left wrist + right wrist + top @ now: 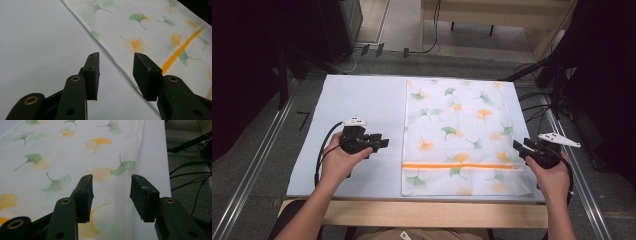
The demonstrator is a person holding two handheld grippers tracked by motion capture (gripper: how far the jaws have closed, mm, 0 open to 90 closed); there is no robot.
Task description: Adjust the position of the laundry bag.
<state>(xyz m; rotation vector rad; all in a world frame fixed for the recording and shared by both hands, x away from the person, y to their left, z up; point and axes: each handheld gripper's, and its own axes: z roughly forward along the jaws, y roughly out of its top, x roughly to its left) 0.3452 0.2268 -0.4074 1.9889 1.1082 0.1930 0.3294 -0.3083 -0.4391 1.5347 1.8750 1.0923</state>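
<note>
A white cloth (457, 135) printed with green and orange ginkgo leaves lies flat on the right half of the white table (362, 100). An orange stripe (459, 165) crosses it near the front. My left gripper (384, 142) hovers left of the cloth's left edge and points toward it. In the left gripper view its jaws (116, 58) stand open and empty, with the cloth's edge (112, 58) running between them. My right gripper (518, 147) sits at the cloth's right edge. It (111, 181) is open over the cloth (62, 157) and holds nothing.
The table's wooden front edge (427, 214) runs below the white surface. Metal rails (257, 155) flank the table on the grey floor. Cables (537, 100) and dark stands crowd the far right, and a wooden bench (497, 15) stands behind.
</note>
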